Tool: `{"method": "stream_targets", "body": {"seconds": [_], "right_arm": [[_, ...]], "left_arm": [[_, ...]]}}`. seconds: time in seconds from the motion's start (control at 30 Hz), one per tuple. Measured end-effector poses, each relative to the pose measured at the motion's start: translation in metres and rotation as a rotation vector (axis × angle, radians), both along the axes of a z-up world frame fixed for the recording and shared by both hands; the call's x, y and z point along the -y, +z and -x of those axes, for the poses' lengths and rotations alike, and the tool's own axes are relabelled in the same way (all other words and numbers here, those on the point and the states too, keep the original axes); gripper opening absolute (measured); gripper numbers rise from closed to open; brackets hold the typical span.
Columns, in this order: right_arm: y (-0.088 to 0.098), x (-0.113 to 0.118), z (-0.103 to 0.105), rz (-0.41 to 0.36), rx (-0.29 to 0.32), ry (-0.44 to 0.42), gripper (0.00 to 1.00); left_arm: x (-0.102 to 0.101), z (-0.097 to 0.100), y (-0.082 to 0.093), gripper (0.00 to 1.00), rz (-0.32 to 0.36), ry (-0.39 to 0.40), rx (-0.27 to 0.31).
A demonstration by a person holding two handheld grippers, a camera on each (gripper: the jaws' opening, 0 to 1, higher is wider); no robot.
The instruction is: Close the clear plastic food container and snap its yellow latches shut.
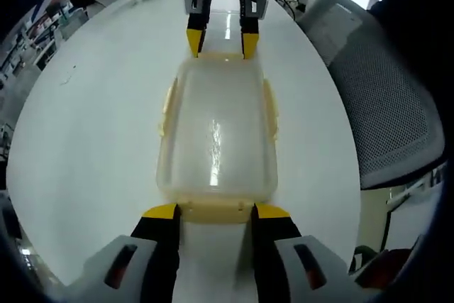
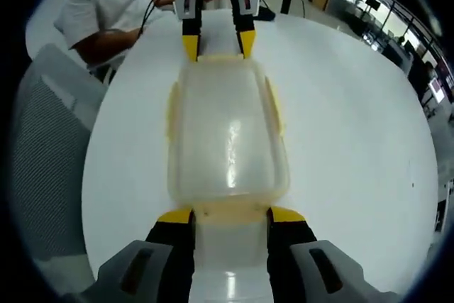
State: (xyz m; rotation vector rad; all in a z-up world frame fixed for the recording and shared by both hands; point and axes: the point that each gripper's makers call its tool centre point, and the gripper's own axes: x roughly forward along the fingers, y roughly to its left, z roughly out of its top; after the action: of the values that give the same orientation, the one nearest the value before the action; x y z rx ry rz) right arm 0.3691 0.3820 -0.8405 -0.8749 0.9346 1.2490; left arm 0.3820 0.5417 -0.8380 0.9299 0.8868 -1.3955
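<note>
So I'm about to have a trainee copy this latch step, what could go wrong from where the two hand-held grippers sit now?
Each open hand-held gripper straddles one end latch of the clear container: the left hand-held gripper at one end, the right hand-held gripper at the other. Uneven pushing could slide or turn the container on the smooth white table. Also, the yellow side latches seem to flare outward, so they may stay unsnapped.

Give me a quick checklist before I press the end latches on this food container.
1. Lid on container: ok, it sits on top.
2. Left gripper at near end latch: ok, jaws open either side.
3. Right gripper at opposite end latch: ok, jaws open either side.
4. Side latches snapped: cannot tell.
5. Container flat on the table: ok.
</note>
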Motion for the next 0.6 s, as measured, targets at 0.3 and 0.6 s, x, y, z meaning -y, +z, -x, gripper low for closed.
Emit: {"method": "stream_targets", "body": {"seconds": [0.3,0.6], "right_arm": [[0.017,0.000,0.010,-0.026,-0.018,0.010,0.38],[0.042,0.002,-0.004,-0.046,0.031,-0.002,0.39]], "left_arm": [[-0.004,0.011,0.016,0.39,0.004,0.011,0.020],[0.000,-0.001,0.043,0.39,0.007,0.022,0.091]]}}
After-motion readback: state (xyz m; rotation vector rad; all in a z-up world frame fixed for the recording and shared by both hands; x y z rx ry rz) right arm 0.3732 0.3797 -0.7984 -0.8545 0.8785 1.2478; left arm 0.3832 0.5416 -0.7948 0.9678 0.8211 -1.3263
